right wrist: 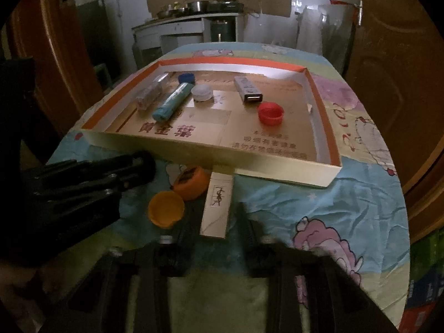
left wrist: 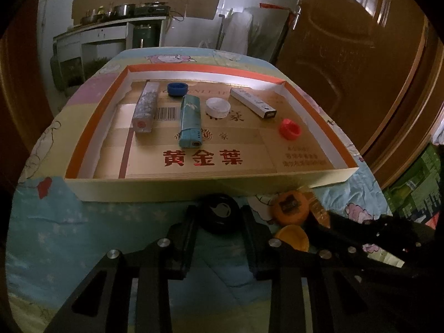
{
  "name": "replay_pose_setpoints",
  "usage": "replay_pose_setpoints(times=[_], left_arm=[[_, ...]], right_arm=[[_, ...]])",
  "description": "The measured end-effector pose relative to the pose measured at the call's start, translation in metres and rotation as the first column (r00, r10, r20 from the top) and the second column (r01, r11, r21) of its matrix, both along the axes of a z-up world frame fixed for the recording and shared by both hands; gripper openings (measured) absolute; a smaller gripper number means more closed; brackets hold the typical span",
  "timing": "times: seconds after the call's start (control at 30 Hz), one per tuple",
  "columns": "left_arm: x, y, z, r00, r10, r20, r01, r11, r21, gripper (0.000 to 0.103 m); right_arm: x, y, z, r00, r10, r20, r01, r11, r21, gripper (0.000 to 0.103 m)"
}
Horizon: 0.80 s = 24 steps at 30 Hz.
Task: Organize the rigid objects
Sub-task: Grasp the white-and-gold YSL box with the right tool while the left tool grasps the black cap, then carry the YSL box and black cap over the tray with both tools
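Grippers occupy the near edge of a table covered with a cartoon-print cloth (right wrist: 360, 194). Left gripper (left wrist: 219, 219) has its two fingers set on either side of a black round lid (left wrist: 219, 213), which lies on the cloth just in front of the tray's near wall; the fingers appear to press against the lid's sides, so the claw reads as gripping it. Right gripper (right wrist: 215, 227) has its fingers spread apart, one on each side of a slim gold box (right wrist: 217, 202) that lies lengthwise on the cloth with its far end touching the tray wall; a gap shows on both sides of the box, so this claw is open. Two orange caps lie between the grippers: an upturned orange cap (right wrist: 166, 208) nearer the camera and an orange cap with a dark label (right wrist: 191, 181) just behind it, the two touching. Tray (left wrist: 180, 187) is a shallow cardboard box with an orange rim and a gold printed floor. Inside it, seen from the left wrist view from left to right, lie a silver rectangular box (left wrist: 145, 106), a blue cap (left wrist: 177, 88) near the far wall, a teal lighter (left wrist: 190, 120), a clear round lid (left wrist: 218, 107), a silver slim box (left wrist: 254, 102) set at an angle, and a red cap (left wrist: 290, 129). These items lie apart from one another.
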<state>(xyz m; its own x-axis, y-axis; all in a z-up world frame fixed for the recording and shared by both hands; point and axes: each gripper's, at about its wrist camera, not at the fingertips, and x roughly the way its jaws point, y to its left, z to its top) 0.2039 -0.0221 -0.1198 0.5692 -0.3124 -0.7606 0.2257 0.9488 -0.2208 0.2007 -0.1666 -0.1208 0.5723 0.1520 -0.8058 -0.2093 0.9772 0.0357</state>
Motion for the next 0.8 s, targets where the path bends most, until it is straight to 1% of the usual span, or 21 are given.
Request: replay_pose_setpoints(times=[0.1, 0.33, 0.8], left_arm=[[0.000, 0.002, 0.000, 1.000, 0.003, -0.002, -0.003, 1.000, -0.014, 0.031], [-0.004, 0.004, 0.001, 1.000, 0.010, 0.005, -0.010, 1.000, -0.017, 0.031], [-0.018, 0.011, 0.017, 0.999, 0.018, 0.039, -0.017, 0.999, -0.028, 0.031]], right_arm=[[0.000, 0.001, -0.001, 1.000, 0.004, 0.001, -0.004, 1.000, -0.014, 0.018], [-0.005, -0.004, 0.002, 1.000, -0.012, 0.000, 0.012, 1.000, 0.007, 0.018], [-0.012, -0.008, 0.017, 0.999, -0.014, 0.030, 0.014, 1.000, -0.002, 0.018]])
